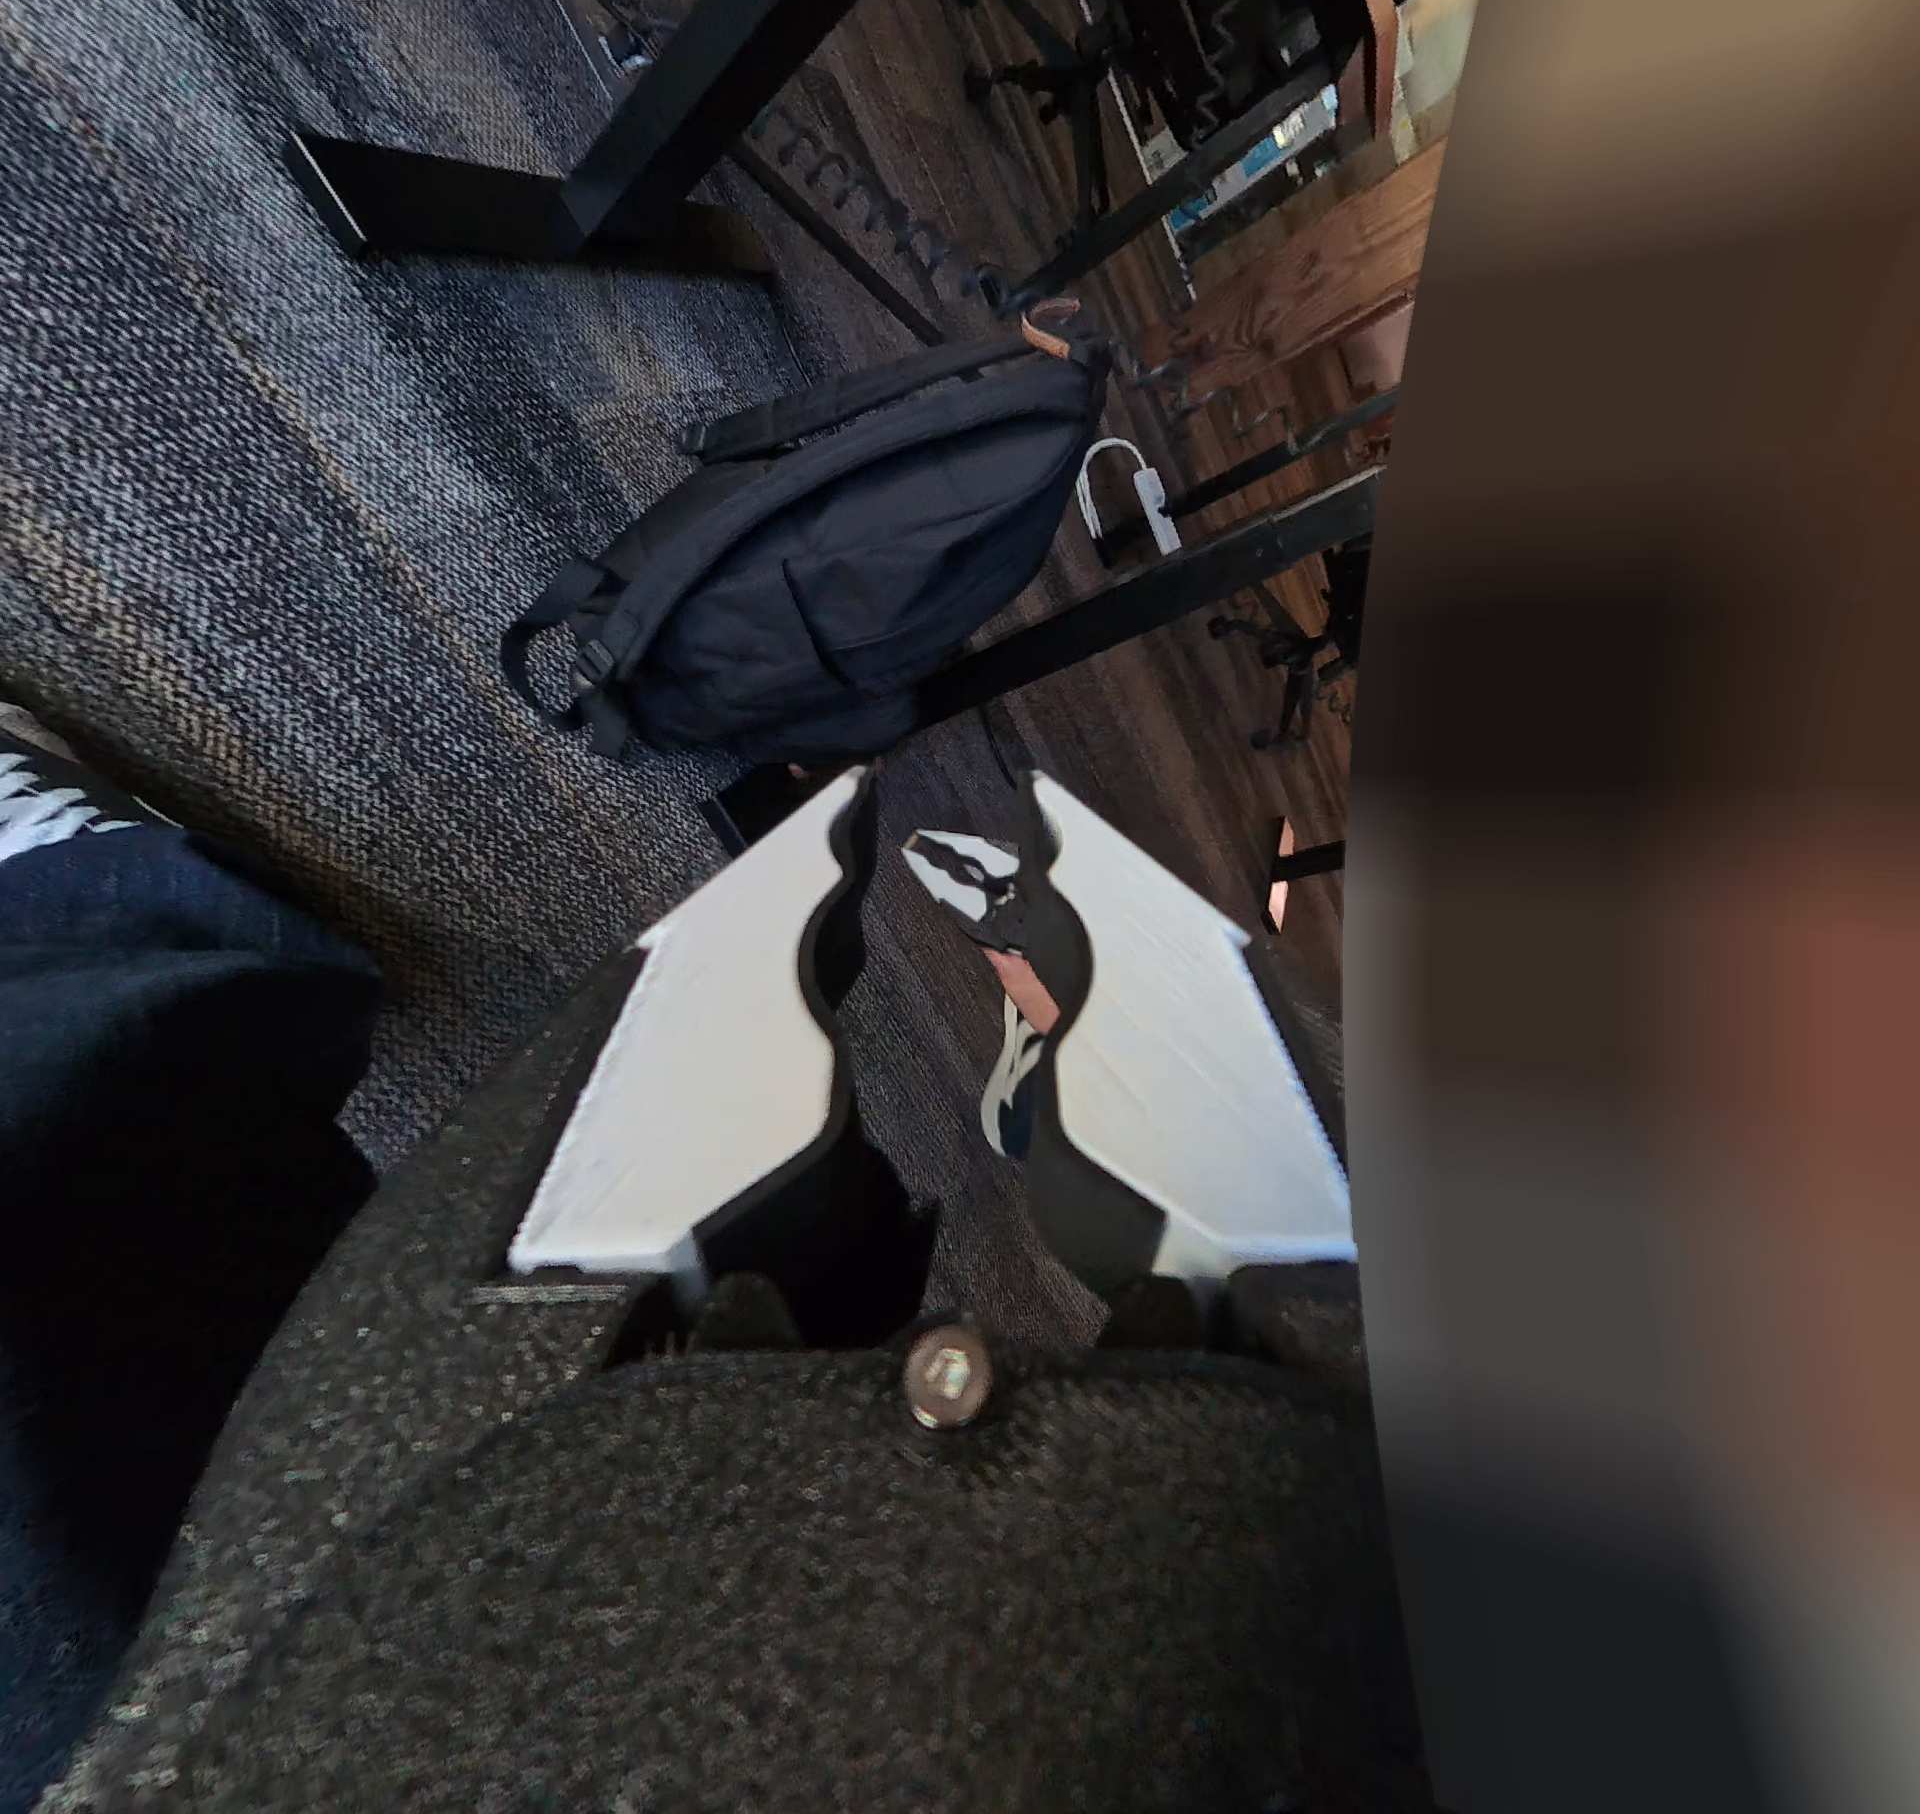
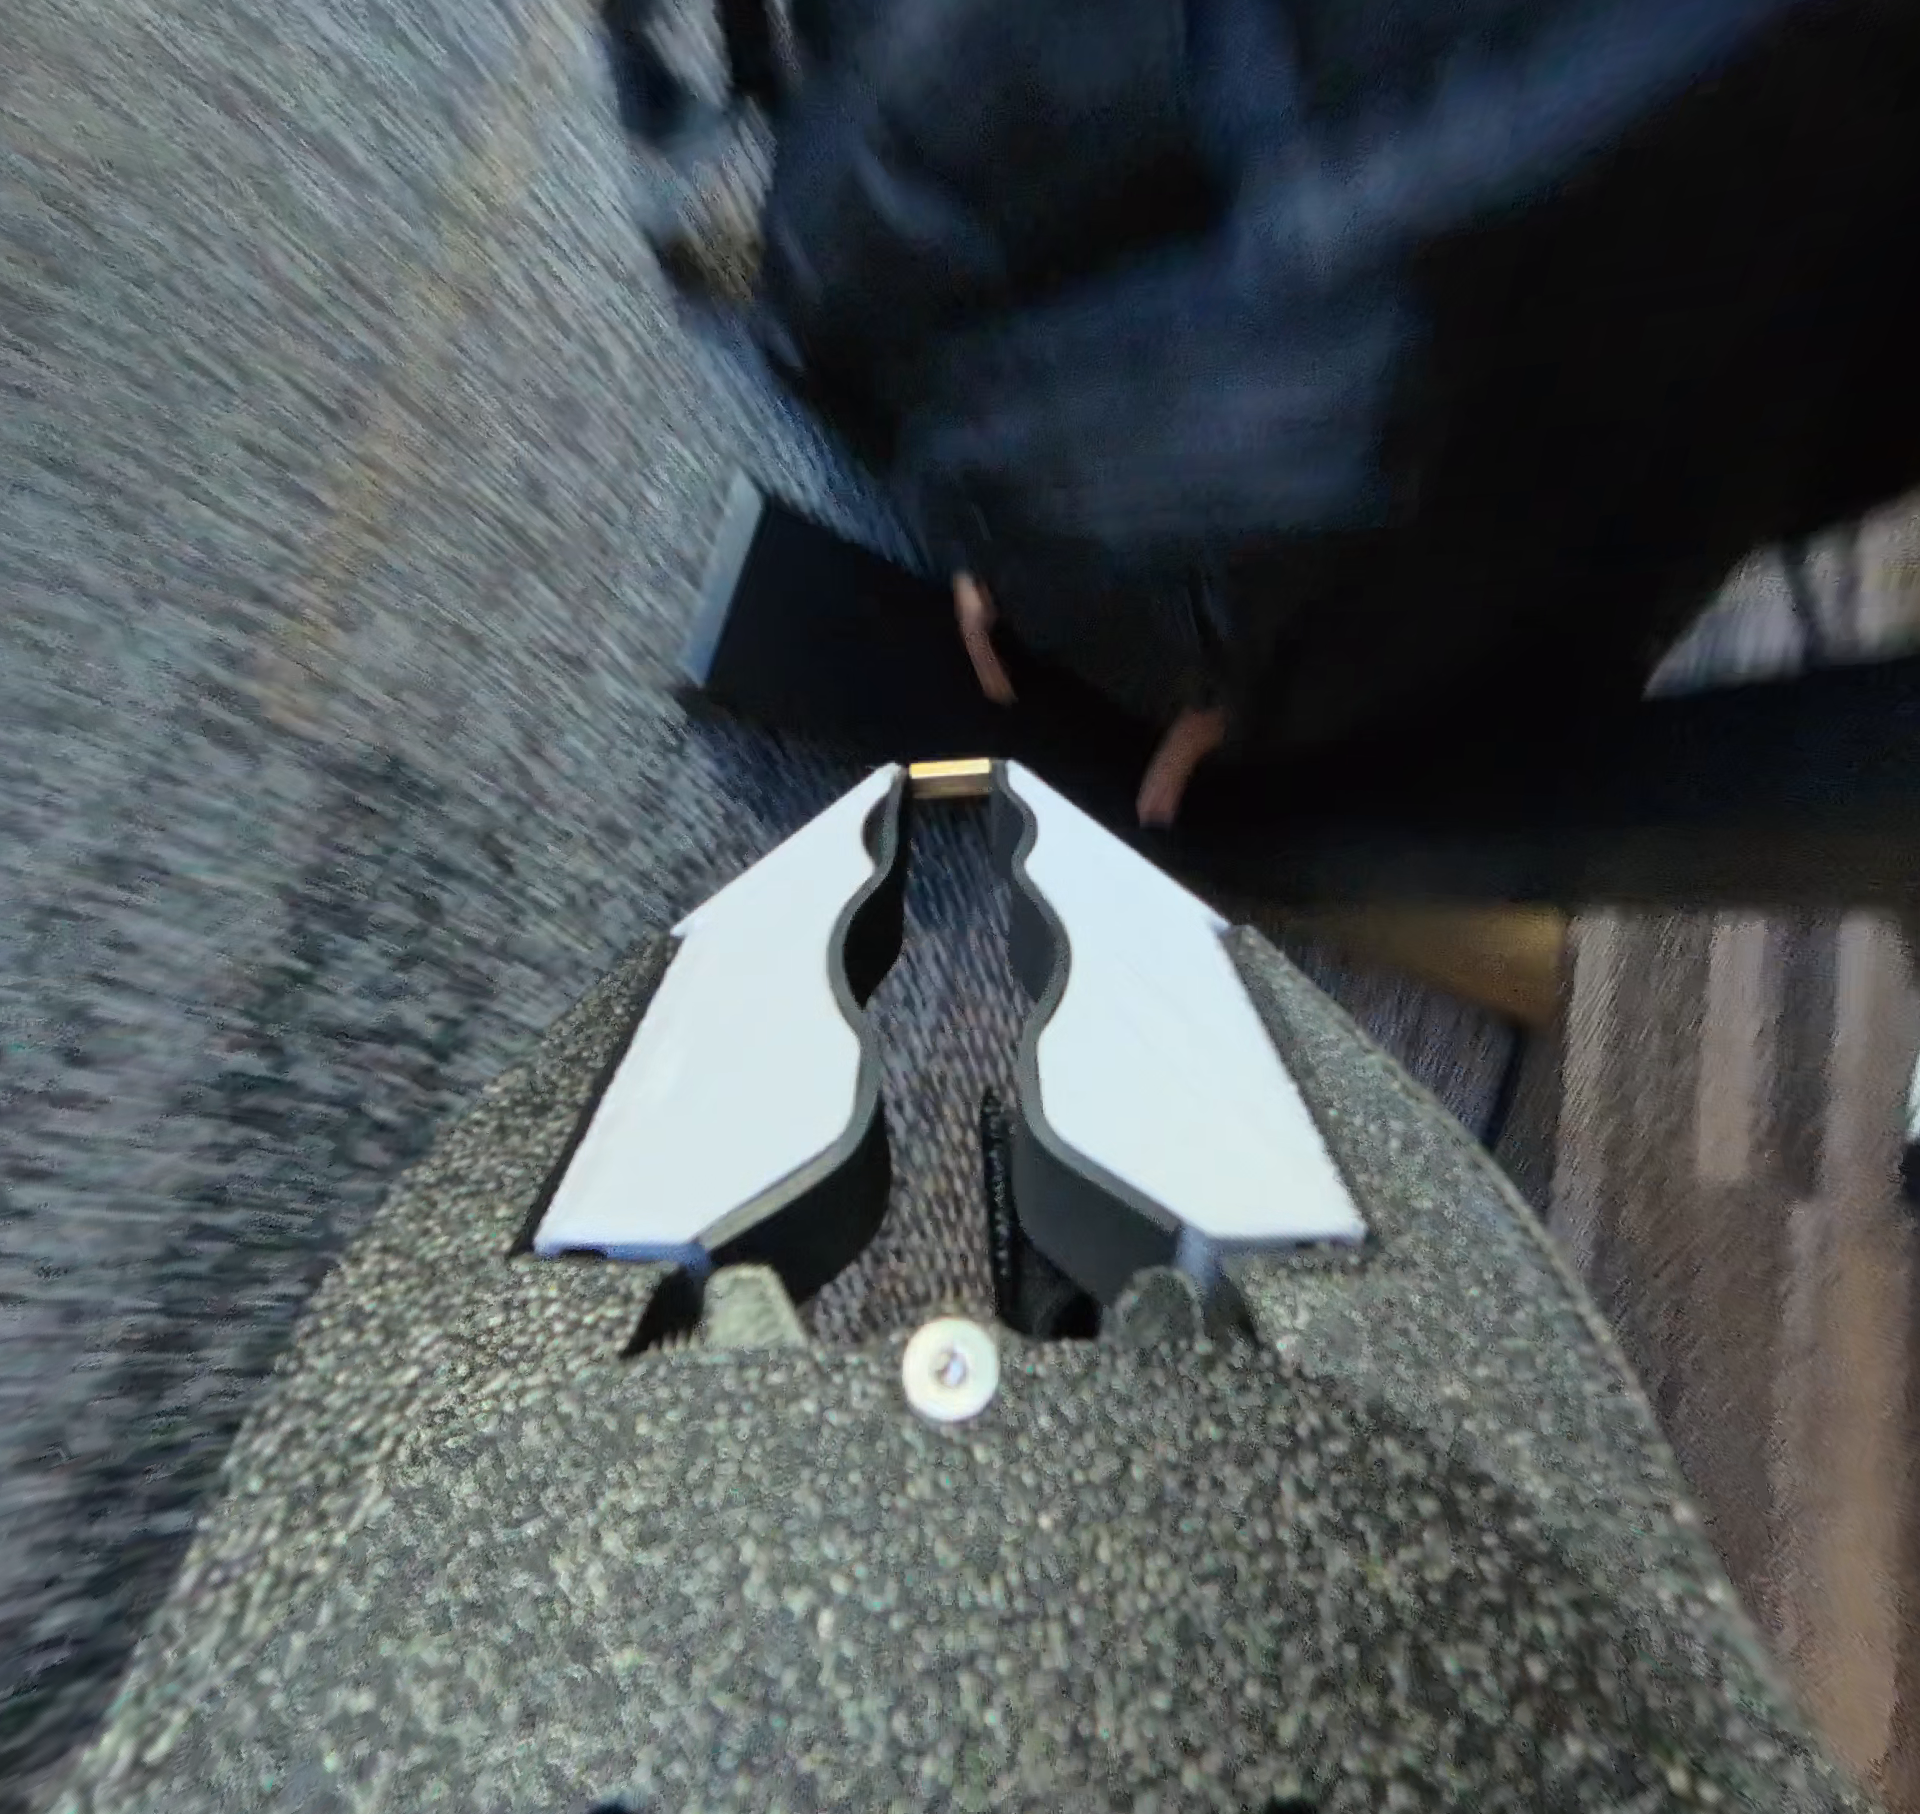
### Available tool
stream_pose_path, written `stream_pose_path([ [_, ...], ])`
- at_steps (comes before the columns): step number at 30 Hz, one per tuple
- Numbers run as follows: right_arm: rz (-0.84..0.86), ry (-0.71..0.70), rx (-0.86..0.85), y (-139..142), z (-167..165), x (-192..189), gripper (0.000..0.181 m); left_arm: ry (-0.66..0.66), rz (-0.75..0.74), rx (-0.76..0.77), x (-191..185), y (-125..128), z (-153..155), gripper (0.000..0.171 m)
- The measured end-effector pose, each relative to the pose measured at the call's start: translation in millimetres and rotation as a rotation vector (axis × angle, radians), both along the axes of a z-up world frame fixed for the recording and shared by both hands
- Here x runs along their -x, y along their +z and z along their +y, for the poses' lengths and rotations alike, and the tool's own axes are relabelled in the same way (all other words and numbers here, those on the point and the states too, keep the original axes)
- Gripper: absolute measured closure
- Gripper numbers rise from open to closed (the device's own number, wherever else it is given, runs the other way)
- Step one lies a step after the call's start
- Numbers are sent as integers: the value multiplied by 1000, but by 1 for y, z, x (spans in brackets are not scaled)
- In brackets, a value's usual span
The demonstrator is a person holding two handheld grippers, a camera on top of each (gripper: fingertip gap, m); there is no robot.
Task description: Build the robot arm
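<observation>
A small brass block (image 2: 948,779) sits pinched between the right gripper's (image 2: 948,785) fingers.

The left tool (image 1: 948,777), jaws apart and empty, hangs above grey carpet (image 1: 312,414) near a black backpack (image 1: 831,569).
</observation>
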State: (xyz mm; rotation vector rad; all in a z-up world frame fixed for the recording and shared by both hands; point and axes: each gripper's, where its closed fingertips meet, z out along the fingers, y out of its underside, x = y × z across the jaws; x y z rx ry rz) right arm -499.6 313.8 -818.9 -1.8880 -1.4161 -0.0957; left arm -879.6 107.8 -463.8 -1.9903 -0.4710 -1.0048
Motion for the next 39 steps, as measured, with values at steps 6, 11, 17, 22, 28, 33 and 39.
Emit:
stream_pose_path([
  [6, 210, 191, 24, 187, -110, 168, 167, -351, 67, 96, -79, -25, -19, 146],
  [11, 192, 191, 77, 317, -186, 213, 166, -517, -8, 100, -136, -15, -42, 141],
  [17, 222, 121, -59, 431, -241, 201, 167, -536, -47, 4, -156, 62, -69, 140],
  [22, 312, 108, -120, 491, -273, 170, 167, -484, 49, -120, -169, 143, -84, 141],
  [28, 608, 152, -178, 570, -331, 123, 167, -555, -45, -251, -226, 217, -122, 140],
  [33, 889, 134, -358, 623, -378, 72, 167, -734, -182, -288, -289, 240, -161, 141],
  [39, 831, 117, -452, 623, -398, 43, 167, -962, -347, -316, -340, 263, -187, 141],
])
